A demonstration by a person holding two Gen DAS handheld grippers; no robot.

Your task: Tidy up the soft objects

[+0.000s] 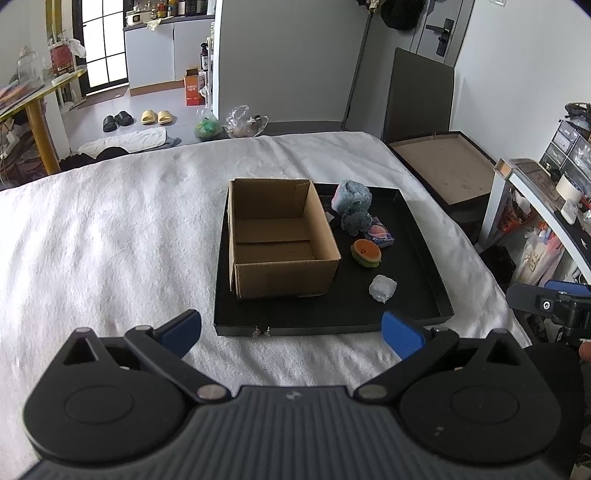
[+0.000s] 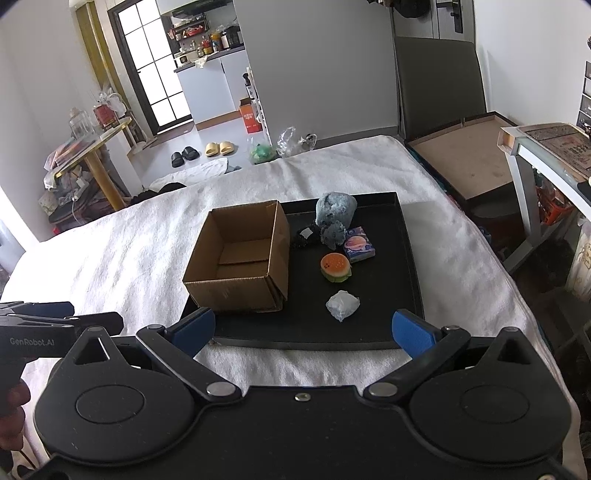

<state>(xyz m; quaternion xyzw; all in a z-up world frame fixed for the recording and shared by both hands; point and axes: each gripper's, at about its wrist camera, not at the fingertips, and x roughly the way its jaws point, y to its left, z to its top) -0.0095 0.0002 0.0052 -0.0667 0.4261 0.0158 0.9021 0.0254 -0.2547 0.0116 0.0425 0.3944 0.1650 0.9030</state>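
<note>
My left gripper [image 1: 291,334] hangs over the white towel [image 1: 110,229] with its blue pads spread wide and nothing between them. My right gripper [image 2: 304,330] is likewise fully spread and empty, level with the near rim of the black tray [image 2: 410,258].

The tray lies flat on the towel, which covers the whole work surface. On the tray's left half stands a cardboard box [image 1: 273,236], top flaps folded down, interior empty.

The soft objects lie on the tray to the right of the box, in a loose row from far to near:
- a blue fluffy roll [image 2: 336,208] at the far rim;
- a smaller grey-blue fluffy ball [image 2: 332,233] touching it;
- a small printed packet [image 2: 359,243] just beside the ball;
- a burger-shaped squishy toy [image 2: 335,267];
- a pale crumpled lump [image 2: 342,305] nearest me (material cannot be told).

A small dark item sits between box and ball; too dim to identify.

Beyond the surface: grey floor, black slippers [image 1: 117,120], yellow slippers [image 1: 157,117], a glazed door [image 2: 155,66], a kitchen counter [image 1: 168,20].
</note>
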